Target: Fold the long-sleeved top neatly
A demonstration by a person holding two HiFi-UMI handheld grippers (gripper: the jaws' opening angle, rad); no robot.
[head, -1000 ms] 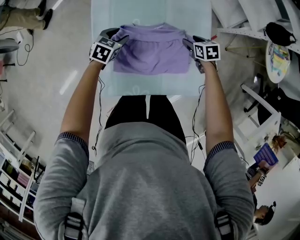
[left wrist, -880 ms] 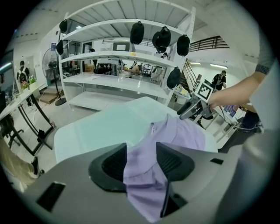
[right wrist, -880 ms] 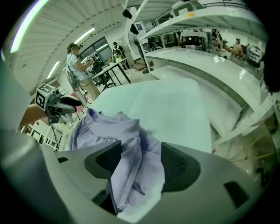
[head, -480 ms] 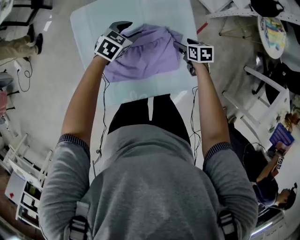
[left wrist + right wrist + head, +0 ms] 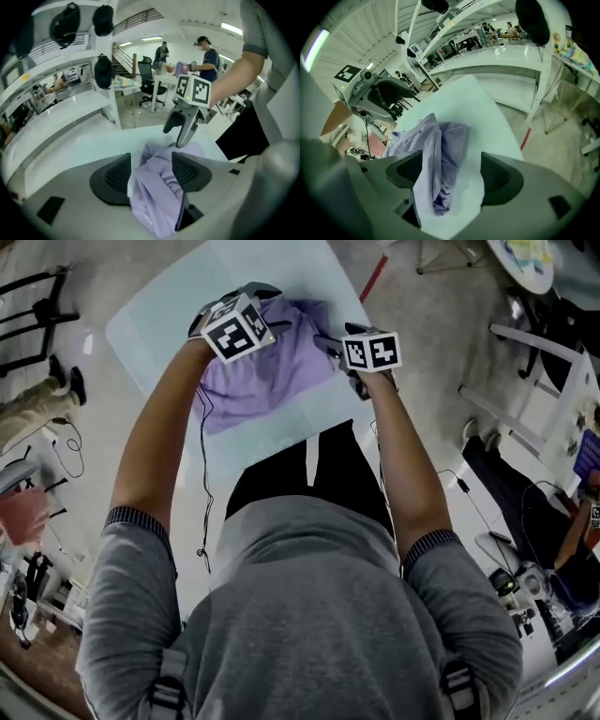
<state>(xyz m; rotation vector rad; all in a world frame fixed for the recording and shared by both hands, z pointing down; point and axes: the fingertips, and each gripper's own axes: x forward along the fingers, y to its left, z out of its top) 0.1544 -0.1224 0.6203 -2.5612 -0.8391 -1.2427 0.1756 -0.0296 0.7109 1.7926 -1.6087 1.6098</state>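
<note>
- The top (image 5: 272, 381) is laid lengthwise from left gripper (image 5: 151, 174) to right gripper (image 5: 452, 176) on the bench (image 5: 150, 329).
- Both have just been opened wide, with cloth left loose between the jaws.

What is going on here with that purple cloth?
A person is folding a purple long-sleeved top on a pale table, working with a hand-held gripper in each hand. The top lies bunched and partly folded. The left gripper and right gripper sit at opposite sides of it. Their jaws have just been opening, with cloth between them, so they look to be letting go.
</note>
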